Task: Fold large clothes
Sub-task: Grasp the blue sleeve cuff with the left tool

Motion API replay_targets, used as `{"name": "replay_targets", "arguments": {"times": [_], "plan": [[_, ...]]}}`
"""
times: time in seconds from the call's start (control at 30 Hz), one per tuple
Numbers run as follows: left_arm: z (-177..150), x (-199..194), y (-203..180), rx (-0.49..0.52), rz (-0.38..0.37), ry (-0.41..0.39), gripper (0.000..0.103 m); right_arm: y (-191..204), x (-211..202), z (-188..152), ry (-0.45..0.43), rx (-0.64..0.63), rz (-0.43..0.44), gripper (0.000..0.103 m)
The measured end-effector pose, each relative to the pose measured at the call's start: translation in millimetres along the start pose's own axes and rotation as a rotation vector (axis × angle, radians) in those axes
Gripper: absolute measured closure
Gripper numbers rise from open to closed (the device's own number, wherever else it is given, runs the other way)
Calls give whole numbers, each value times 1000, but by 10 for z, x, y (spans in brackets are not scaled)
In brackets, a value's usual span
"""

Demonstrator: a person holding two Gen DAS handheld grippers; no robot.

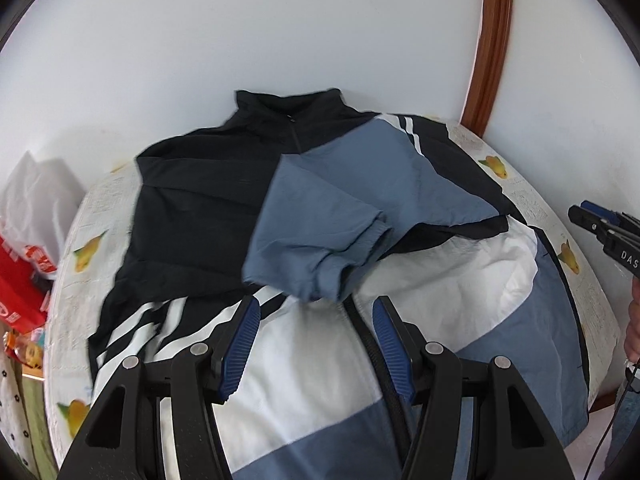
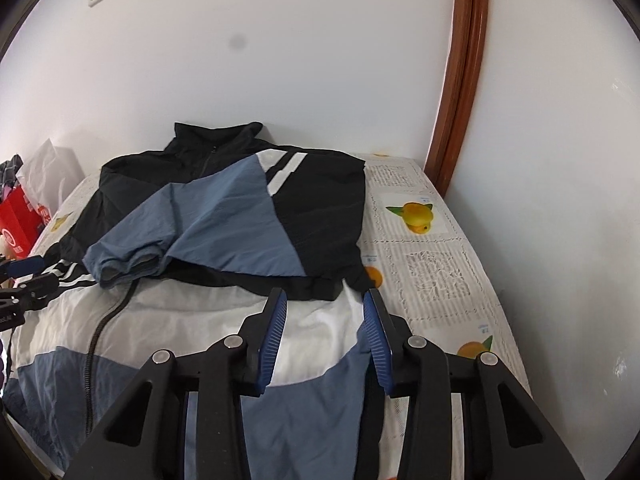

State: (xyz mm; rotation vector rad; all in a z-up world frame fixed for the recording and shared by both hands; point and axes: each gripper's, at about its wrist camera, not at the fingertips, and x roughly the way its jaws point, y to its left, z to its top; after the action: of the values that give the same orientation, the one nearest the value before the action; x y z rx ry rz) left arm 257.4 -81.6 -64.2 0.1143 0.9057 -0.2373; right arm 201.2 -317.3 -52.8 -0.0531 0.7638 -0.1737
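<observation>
A large zip-up jacket in black, slate blue and white (image 1: pixel 192 208) lies spread on the table, collar toward the wall. One blue sleeve (image 1: pixel 320 240) is folded across its chest; it also shows in the right wrist view (image 2: pixel 192 224). My left gripper (image 1: pixel 316 310) is open and empty, hovering over the white middle band next to the sleeve cuff. My right gripper (image 2: pixel 325 300) is open and empty above the jacket's right side (image 2: pixel 320 216), near its white and blue panel. The right gripper also shows at the right edge of the left wrist view (image 1: pixel 600 228).
The table wears a white cloth with printed oranges (image 2: pixel 436 264) and stands against a white wall. A brown wooden door frame (image 2: pixel 460 80) rises at the back right. A red box (image 1: pixel 20 292) and a white plastic bag (image 1: pixel 40 196) sit off the table's left.
</observation>
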Motion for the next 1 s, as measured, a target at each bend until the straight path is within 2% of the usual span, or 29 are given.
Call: {"name": "replay_targets", "arguments": {"times": [0.27,0.3,0.43,0.73,0.8,0.87,0.9,1.0], "plan": [[200,462,-249,71,5,33,47,-177,253,74,4,22,14,63],[202,559,-276,86,26,45,47,-192,314,73,7,22,18,63],[192,813,-286,90,22,100,47,-226,525,56,38,30,18,63],[142,1022,-329,136,67,126,47,-194,769,33,71,39,40,63],[129,1052,-355,154,85,127,54,-171,776,34,73,38,41,63],[119,1051,-379,184,124,116,76,-158,765,32,74,40,40,63],[125,1027,-378,192,132,106,80,-151,754,32,75,42,39,63],[176,944,-282,155,86,108,89,-105,713,36,73,35,40,63]]}}
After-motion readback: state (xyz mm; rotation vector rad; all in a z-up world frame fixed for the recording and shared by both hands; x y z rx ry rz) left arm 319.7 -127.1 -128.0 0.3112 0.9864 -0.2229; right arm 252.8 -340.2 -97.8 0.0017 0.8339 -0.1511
